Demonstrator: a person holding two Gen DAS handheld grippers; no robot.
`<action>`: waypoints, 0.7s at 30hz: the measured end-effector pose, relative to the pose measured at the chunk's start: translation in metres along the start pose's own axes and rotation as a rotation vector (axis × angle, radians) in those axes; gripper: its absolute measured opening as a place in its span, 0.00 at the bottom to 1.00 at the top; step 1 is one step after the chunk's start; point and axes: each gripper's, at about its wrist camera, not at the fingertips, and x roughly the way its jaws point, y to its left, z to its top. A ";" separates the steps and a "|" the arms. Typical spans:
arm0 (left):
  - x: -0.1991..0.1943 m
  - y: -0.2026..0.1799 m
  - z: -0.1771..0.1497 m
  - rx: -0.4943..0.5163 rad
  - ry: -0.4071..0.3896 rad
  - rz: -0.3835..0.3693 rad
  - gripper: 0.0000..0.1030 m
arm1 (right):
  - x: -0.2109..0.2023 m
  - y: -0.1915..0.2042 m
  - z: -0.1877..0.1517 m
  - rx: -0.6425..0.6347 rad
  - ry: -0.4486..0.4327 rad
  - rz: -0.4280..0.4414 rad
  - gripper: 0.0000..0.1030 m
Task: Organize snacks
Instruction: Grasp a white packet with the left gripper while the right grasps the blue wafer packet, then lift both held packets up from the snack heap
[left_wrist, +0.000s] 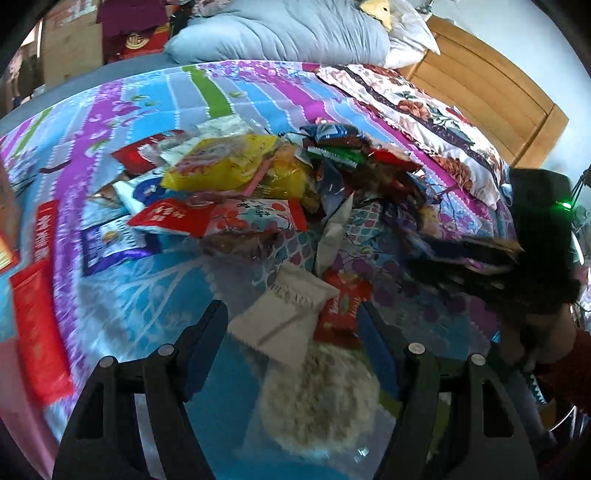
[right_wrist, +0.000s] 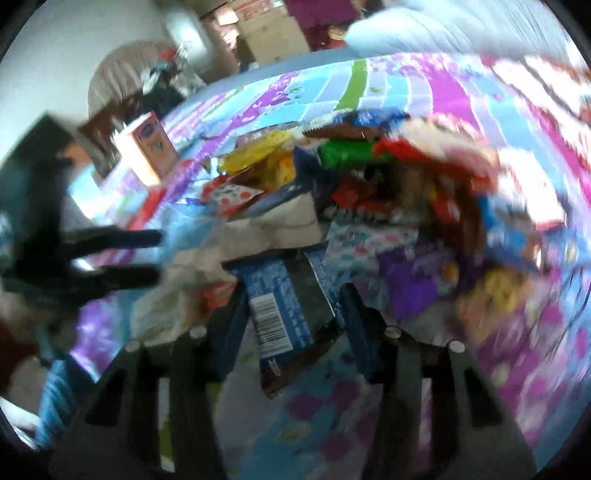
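Blue packet (right_wrist: 280, 314) x1 — pinched in R tongs (right_wrist: 291, 299) | L tongs (left_wrist: 295, 325) — agape, empty

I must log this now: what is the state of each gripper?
Left gripper: open, holding nothing.
Right gripper: shut on a blue snack packet.

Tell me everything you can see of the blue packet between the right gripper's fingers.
The blue packet is a flat, glossy wrapper, blue with a dark panel, fine white print and a white barcode label facing the right wrist camera. Its near end looks brown and crimped. It sits lengthwise and slightly tilted between the right gripper fingers, whose blue pads press both long edges. It hangs above the patterned bedspread. Motion blur hides any brand name.
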 end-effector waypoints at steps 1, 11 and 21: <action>0.005 0.000 0.001 0.003 0.005 -0.007 0.71 | 0.000 0.000 -0.003 0.020 0.002 0.011 0.49; 0.032 -0.007 -0.003 0.067 0.071 0.026 0.41 | 0.002 -0.007 -0.015 0.104 0.008 0.028 0.49; 0.002 -0.005 -0.009 -0.003 -0.037 0.078 0.13 | 0.000 -0.002 -0.021 0.127 0.001 0.025 0.49</action>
